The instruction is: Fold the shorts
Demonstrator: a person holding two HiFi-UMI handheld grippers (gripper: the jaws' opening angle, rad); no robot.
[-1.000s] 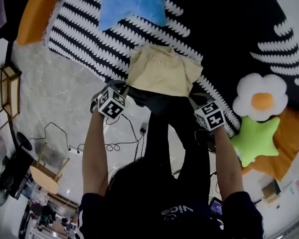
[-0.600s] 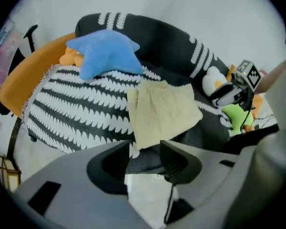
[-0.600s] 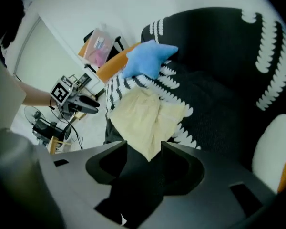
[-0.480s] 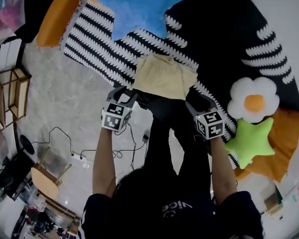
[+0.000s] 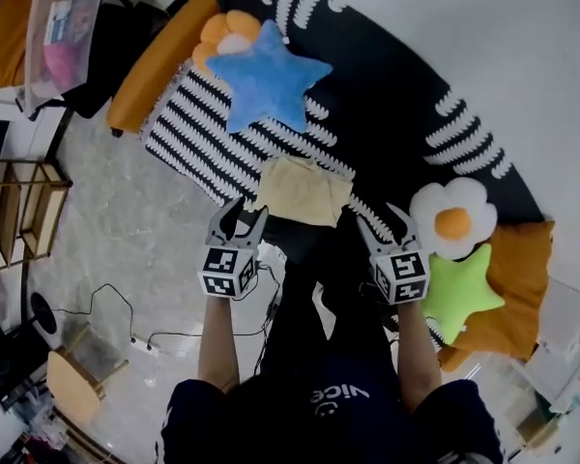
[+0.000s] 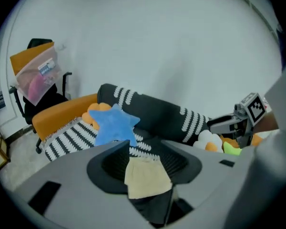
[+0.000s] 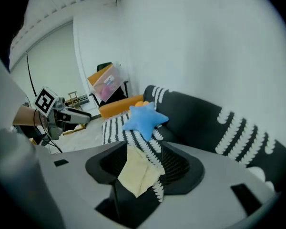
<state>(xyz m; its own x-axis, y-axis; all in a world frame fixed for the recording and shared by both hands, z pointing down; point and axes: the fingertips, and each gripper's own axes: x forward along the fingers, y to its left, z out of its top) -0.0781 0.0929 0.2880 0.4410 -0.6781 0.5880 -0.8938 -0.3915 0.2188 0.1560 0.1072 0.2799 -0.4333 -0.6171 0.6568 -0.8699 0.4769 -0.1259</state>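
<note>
The pale yellow shorts [image 5: 303, 189] lie folded in a flat rectangle on the black mat with white stripes [image 5: 188, 143], apart from both grippers. My left gripper [image 5: 242, 218] hangs in the air at the shorts' near left corner, open and empty. My right gripper [image 5: 382, 222] hovers at their near right corner, also open with nothing in it. In the left gripper view the shorts [image 6: 145, 178] show far below between the jaws, and the right gripper [image 6: 214, 124] is at the right. In the right gripper view the shorts [image 7: 137, 173] lie below, with the left gripper [image 7: 83, 117] at the left.
A blue star pillow [image 5: 266, 75] lies beyond the shorts. A white flower pillow [image 5: 451, 218], a green star pillow [image 5: 461, 288] and an orange cushion [image 5: 512, 278] sit to the right. A wooden shelf [image 5: 19, 206] and floor cables [image 5: 145, 341] are at the left.
Both grippers have let go of the shorts' near edge, opened and risen well above them. The shorts stay folded on the mat.
</note>
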